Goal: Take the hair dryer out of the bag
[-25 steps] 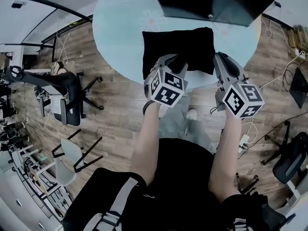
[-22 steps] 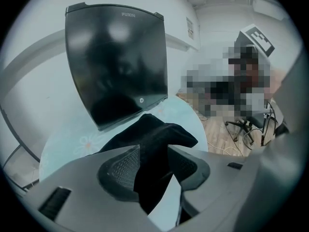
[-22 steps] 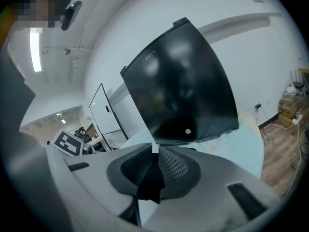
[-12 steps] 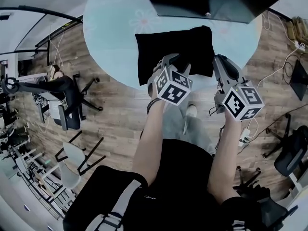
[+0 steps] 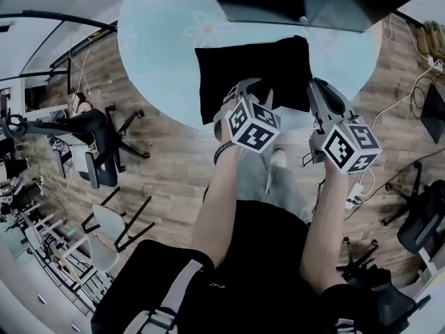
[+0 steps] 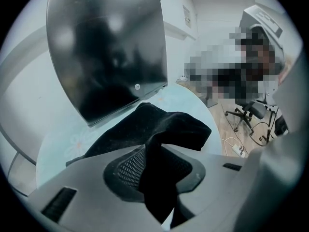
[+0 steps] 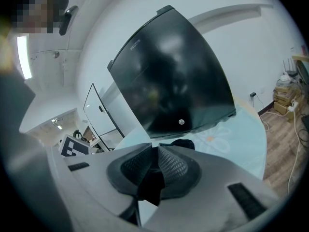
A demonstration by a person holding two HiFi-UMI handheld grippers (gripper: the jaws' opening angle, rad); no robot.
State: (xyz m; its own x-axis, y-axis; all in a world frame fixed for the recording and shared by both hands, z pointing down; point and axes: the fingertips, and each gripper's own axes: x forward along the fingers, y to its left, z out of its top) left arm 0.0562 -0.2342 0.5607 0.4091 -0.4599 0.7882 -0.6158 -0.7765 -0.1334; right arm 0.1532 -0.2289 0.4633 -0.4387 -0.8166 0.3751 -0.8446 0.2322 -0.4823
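Gripping the black bag (image 5: 250,65) by its near hem, at centre frame of the head view, flat on the round pale table (image 5: 160,40). With the left gripper (image 5: 260,89), just closing down onto a raised fold of cloth, now pinched between the mesh pads at lower centre of its own view. With the right gripper (image 5: 314,88), clamped likewise on a smaller tuck of the same cloth, at the bag's lower right corner. Probably taking one side of the mouth each, so as to pull the opening apart and bare what lies inside. No sight of the hair dryer anywhere; most likely inside the bag, though hard to judge from flat black cloth with no clear bulge. Above the bag, at the top of the frame, a dark panel (image 5: 299,2), apart from both tools. Next, by this reading: spreading the hems, then reaching in.
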